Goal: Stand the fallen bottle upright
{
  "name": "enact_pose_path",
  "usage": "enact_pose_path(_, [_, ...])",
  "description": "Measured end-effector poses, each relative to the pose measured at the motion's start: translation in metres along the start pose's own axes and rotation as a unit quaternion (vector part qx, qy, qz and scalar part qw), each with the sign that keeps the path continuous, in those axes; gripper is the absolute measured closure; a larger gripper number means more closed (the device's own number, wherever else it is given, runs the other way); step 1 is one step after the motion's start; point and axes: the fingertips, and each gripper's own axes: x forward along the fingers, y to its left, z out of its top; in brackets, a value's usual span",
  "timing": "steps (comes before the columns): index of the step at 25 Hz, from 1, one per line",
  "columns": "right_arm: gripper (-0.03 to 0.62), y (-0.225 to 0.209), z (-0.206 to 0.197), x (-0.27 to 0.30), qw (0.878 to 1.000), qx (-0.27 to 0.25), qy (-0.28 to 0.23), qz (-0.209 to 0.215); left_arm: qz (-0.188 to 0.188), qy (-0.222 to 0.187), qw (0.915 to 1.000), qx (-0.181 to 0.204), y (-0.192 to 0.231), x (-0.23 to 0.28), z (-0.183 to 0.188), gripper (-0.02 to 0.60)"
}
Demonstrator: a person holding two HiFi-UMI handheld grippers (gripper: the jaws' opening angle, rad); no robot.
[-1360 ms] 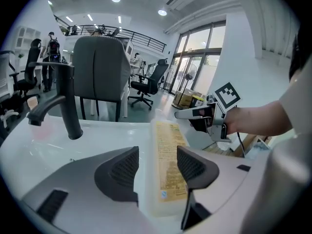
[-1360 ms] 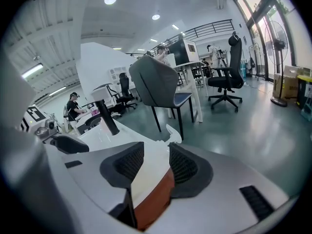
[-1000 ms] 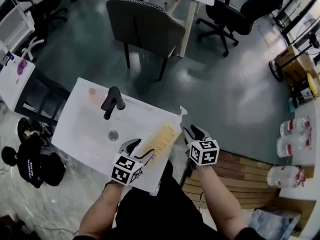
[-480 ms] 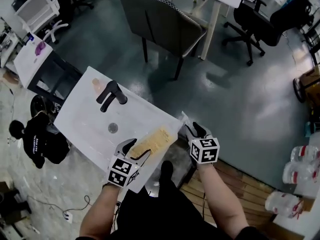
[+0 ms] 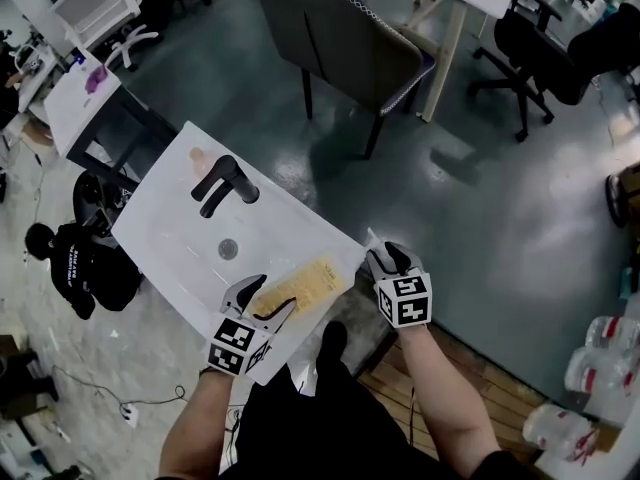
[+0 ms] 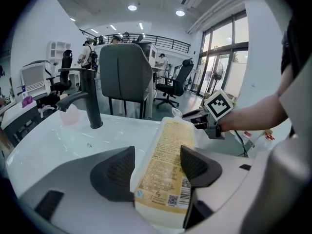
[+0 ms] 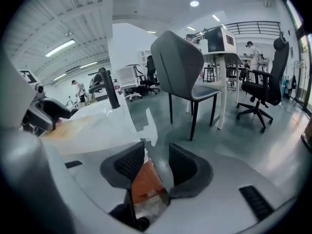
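The yellow pump bottle lies on its side along the front right edge of the white washbasin, with its clear pump head past the corner. My left gripper straddles the bottle's bottom end. In the left gripper view the label lies between the two pads, and the jaws are opening. My right gripper stands open at the pump end. In the right gripper view the clear pump sits just at the left pad's tip, and only floor shows between the pads.
A black faucet and the drain lie behind the bottle. A grey chair stands beyond the basin. A black bag lies on the floor at the left. Wooden boards are at the right.
My right gripper has come down and in toward the pump end. The left gripper has stayed at the bottle's bottom end. The bottle still lies on its side.
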Motion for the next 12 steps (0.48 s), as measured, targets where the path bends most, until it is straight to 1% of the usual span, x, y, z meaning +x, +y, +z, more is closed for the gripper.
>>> enact_pose_path(2, [0.448, 0.002, 0.004, 0.004, 1.0, -0.013, -0.007, 0.007, 0.001, -0.001, 1.0, -0.003, 0.001, 0.001, 0.0, 0.278])
enact_pose_path(4, [0.462, 0.002, 0.005, 0.007, 1.0, -0.006, -0.009, 0.019, 0.002, -0.003, 1.0, -0.007, 0.004, 0.002, 0.0, 0.276])
enact_pose_path(8, [0.433, -0.003, -0.001, -0.001, 0.998, 0.05, -0.008, 0.032, 0.001, -0.003, 0.9999, -0.01, 0.006, 0.003, -0.002, 0.276])
enact_pose_path(12, [0.433, -0.005, 0.002, -0.016, 0.99, 0.129, -0.029, 0.04, -0.001, -0.003, 1.0, -0.009, 0.006, 0.002, -0.004, 0.276])
